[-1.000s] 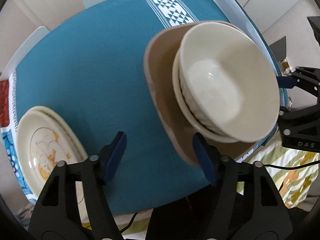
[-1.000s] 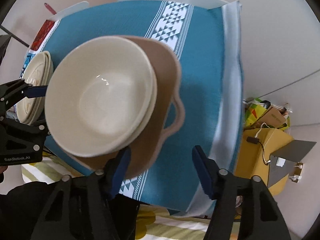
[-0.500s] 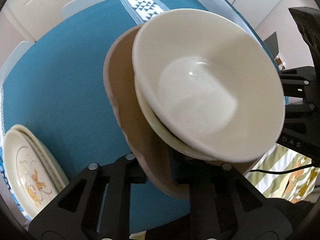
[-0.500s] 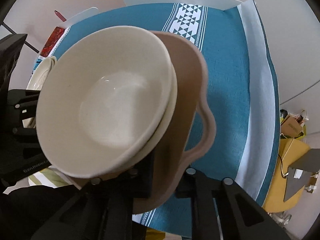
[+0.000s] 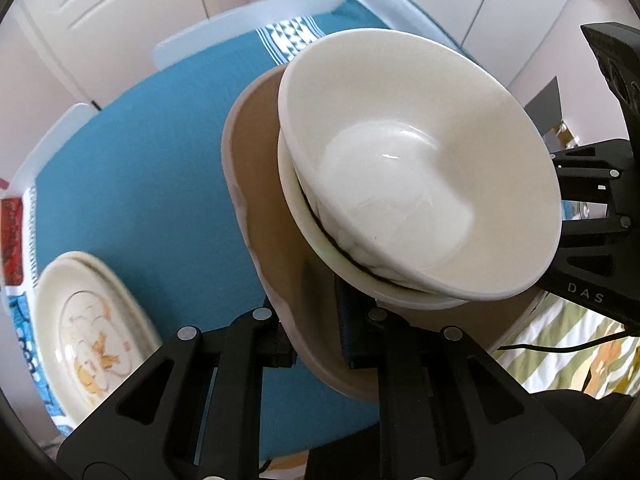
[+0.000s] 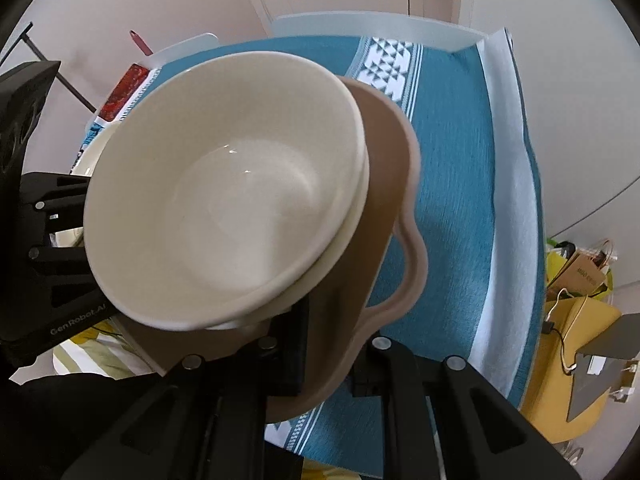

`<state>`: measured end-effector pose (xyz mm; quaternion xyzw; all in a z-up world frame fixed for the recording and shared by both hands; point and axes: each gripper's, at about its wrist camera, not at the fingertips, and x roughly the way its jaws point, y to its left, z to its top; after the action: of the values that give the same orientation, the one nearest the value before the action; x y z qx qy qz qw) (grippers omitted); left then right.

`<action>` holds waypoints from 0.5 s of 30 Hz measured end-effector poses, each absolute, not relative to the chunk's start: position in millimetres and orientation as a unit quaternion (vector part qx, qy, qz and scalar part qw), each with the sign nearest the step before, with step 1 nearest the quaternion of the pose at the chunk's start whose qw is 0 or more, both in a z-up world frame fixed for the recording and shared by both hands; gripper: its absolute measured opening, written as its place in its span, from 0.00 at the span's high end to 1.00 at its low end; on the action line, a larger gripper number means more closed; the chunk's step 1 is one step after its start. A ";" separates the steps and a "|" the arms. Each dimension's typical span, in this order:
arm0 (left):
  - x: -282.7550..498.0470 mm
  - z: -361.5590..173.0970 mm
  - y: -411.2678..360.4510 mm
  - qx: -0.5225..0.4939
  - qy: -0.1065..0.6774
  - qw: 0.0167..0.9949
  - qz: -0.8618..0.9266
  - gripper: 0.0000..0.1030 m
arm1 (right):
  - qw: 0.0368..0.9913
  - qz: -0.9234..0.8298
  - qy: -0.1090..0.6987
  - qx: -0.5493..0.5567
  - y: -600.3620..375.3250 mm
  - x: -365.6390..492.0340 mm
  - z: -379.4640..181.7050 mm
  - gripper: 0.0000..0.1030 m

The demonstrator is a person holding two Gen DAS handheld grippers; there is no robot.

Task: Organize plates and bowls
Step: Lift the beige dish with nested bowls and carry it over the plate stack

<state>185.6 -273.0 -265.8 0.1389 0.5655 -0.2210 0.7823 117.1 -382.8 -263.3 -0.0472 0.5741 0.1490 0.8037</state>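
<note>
Two cream bowls [image 5: 412,184] sit nested on a tan handled dish [image 5: 264,200], which hangs tilted above the teal tablecloth [image 5: 140,180]. My left gripper [image 5: 316,336] is shut on the dish's near left rim. In the right wrist view the cream bowls [image 6: 228,196] fill the middle, and my right gripper [image 6: 328,356] is shut on the tan dish [image 6: 384,208] just beside its loop handle [image 6: 412,268]. Each gripper's black body shows at the edge of the other's view. A stack of cream plates [image 5: 92,332] with an orange drawing lies at the table's left edge.
White chair backs [image 5: 256,24] stand at the table's far side. A red patterned cloth [image 5: 12,240] lies at the left edge. A yellow box with cables [image 6: 572,320] stands on the floor to the right. A green striped blanket [image 5: 580,356] lies below the near edge.
Both grippers went from open to shut on the tan dish's rim. The dish with its bowls has since come up off the cloth, closer to both cameras and tilted.
</note>
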 end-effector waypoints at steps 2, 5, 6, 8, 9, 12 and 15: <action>181.8 -249.3 -265.2 0.134 0.561 0.789 -0.213 0.88 | 0.806 0.153 0.568 -0.056 -376.8 114.5 -251.0 0.87; 173.7 -221.4 -251.1 0.129 0.552 0.800 -0.196 0.88 | 0.809 0.165 0.559 -0.069 -367.5 111.2 -227.4 0.87; 165.9 -212.5 -246.9 0.126 0.548 0.804 -0.191 0.88 | 0.811 0.169 0.556 -0.072 -361.8 109.8 -220.6 0.87; 160.4 -194.1 -234.0 0.119 0.542 0.812 -0.180 0.88 | 0.813 0.179 0.548 -0.080 -349.1 107.7 -201.9 0.87; 158.8 -186.6 -227.7 0.115 0.539 0.816 -0.175 0.88 | 0.815 0.185 0.542 -0.087 -340.6 106.7 -193.1 0.87; 154.8 -168.3 -205.7 0.105 0.529 0.827 -0.161 0.88 | 0.821 0.195 0.527 -0.099 -318.6 104.2 -171.6 0.87; 158.1 -161.3 -186.8 0.106 0.521 0.834 -0.149 0.88 | 0.825 0.203 0.517 -0.102 -293.4 103.2 -157.8 0.87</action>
<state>158.1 -186.8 -161.3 0.1063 0.5208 -0.1494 0.8338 103.2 -293.4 -157.8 -0.1024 0.5173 0.2032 0.8250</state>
